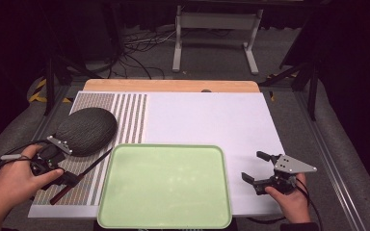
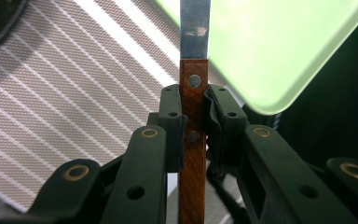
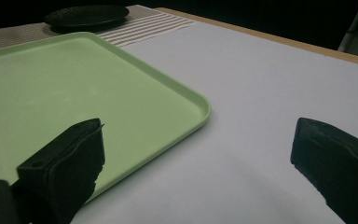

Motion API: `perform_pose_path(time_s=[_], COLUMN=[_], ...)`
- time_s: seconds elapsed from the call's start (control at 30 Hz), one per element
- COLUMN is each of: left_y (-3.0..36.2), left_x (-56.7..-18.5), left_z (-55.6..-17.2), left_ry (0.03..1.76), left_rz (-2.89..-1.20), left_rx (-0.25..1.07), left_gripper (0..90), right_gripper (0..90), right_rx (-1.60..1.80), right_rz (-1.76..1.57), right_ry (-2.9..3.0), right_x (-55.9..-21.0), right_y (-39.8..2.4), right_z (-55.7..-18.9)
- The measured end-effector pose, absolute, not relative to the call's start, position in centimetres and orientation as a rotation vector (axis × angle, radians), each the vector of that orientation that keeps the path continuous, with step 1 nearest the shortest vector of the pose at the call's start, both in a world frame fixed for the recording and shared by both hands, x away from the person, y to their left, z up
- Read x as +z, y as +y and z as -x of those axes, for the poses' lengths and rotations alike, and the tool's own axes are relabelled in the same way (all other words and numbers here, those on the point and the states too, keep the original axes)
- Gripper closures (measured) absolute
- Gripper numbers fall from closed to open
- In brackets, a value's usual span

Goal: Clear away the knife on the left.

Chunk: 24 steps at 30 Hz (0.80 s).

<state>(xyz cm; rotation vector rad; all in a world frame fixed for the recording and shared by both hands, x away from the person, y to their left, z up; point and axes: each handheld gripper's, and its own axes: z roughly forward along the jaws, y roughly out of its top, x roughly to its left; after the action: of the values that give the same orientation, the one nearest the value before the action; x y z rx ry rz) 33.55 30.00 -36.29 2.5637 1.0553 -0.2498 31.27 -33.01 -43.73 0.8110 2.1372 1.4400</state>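
The knife is sitting at the lower left of the high view, over the striped placemat, its blade pointing up and right toward the green tray. In the left gripper view its brown riveted handle is standing between the two black jaws, which are pressing on it from both sides, so the left tool is clamped narrowly on the handle while the steel blade is reaching over the tray's corner.

The placemat is lying on the left part of a white sheet that is covering most of the wooden desk. A dark textured oval dish is resting on the placemat at the centre left, just above the left tool. The tray is lying bare at the bottom centre, overlapping the placemat's right edge.

At the lower right the right tool is hovering beside the tray over the white sheet, jaws spread wide and gripping nothing.

Beyond the desk, at the top of the frame, a grey floor is carrying loose cables and a pale metal stand in a dark room.
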Motion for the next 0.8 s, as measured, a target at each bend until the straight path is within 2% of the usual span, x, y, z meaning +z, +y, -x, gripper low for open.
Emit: perform_pose_path(time_s=[0.3,0.8], left_y=[28.9,26.3], left_x=[-36.3,-36.5], left_z=[-33.4,-32.9], left_ry=[1.114,1.053], left_rz=[-2.454,-2.389], left_rx=[-0.268,-0.25], left_gripper=[77.7,77.7], right_gripper=[3.4,3.5], right_rx=[1.441,1.442], right_rz=[-0.812,-0.81], right_ry=[2.137,2.135], right_x=[-43.8,-43.8], right_y=[-33.1,-33.1], right_z=[-31.2,-31.3])
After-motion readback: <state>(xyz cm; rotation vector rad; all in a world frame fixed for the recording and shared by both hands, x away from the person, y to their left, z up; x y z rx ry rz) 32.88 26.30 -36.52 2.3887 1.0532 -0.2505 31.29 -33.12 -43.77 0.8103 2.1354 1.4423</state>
